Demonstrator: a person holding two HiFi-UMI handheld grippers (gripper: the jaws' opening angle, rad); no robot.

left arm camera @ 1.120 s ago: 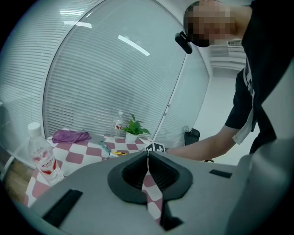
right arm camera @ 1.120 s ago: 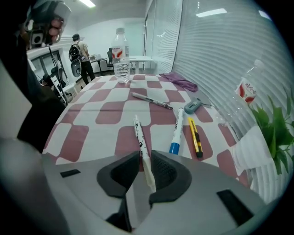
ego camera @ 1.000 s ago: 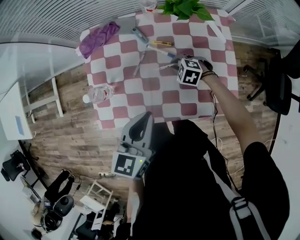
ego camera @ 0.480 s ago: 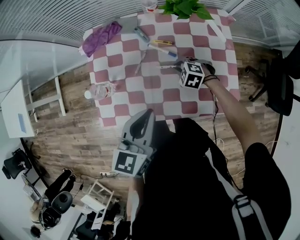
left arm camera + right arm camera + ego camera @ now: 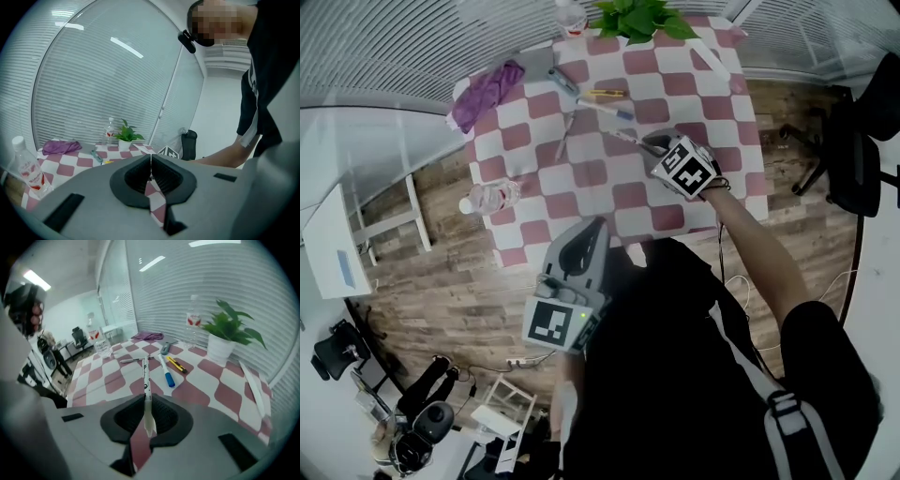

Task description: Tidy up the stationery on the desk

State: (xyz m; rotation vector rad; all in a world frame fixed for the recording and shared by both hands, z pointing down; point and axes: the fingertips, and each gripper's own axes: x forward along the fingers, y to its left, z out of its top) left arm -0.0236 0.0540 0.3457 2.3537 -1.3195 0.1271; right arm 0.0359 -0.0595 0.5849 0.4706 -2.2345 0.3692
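Observation:
My right gripper hangs over the right half of the checkered tablecloth, shut on a white pen. Its jaws have just been closing on that pen, which sticks out past the tips and is tilted above the cloth. Other stationery lies farther back: a blue-capped marker, a yellow utility knife, a grey pen and a grey tool. My left gripper is held off the table's near edge, shut with nothing between its jaws.
A purple cloth lies at the far left corner. A water bottle lies at the left edge and another stands beside a potted plant at the back. A white strip lies far right. An office chair stands to the right.
My right gripper has risen from the cloth and rolled, carrying the white pen with it. The left gripper has shifted a little upward.

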